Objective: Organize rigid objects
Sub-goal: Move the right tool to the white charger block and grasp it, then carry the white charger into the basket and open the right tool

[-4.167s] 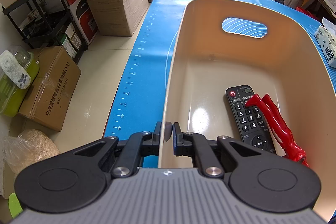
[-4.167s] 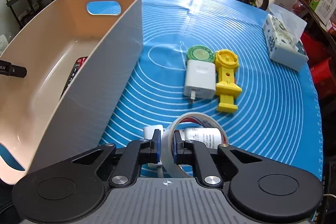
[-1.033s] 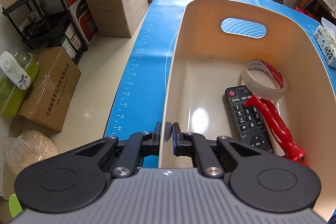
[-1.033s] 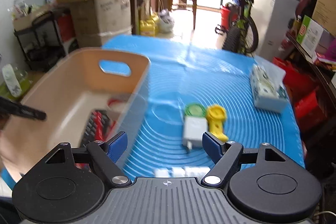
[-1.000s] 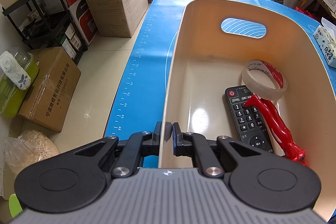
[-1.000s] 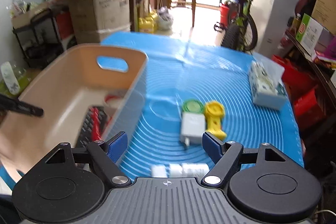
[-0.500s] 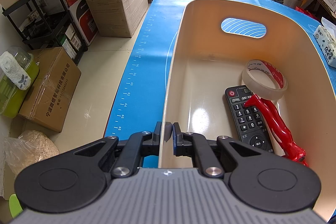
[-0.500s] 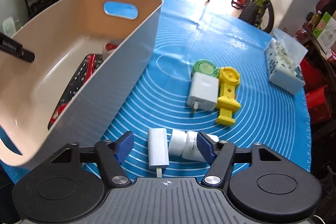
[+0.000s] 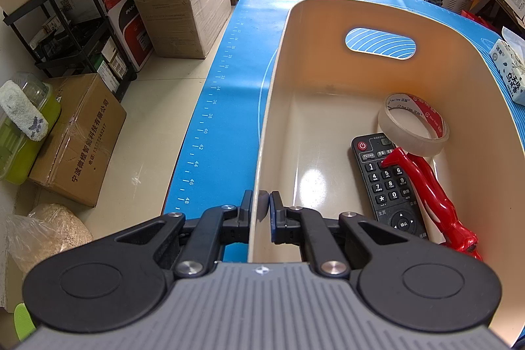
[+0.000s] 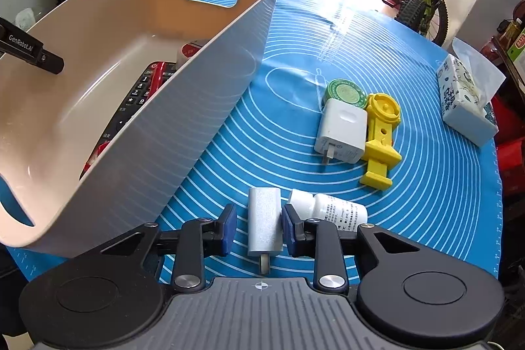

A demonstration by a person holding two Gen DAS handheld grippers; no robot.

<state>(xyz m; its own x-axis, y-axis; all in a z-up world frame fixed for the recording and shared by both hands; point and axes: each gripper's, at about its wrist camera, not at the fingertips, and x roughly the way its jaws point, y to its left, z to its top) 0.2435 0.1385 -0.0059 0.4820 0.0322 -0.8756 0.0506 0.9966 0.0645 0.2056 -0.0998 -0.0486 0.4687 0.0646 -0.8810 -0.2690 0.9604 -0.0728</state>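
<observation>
The right tool straddles the silver adapter, pads apart; closing could nudge the touching white bottle. The left tool clamps the bin wall (steadying it).

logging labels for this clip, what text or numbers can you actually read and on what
"GenRobot.AI" on the left gripper finger.
"TV/AV" and digits 1 to 0 on the remote in the basket.
"34" to "48" along the ruler edge of the blue mat.
"13777245217" on the floor carton, beside Chinese characters.
White bottle print: too small to read.
Tape roll red label: blurred.
</observation>
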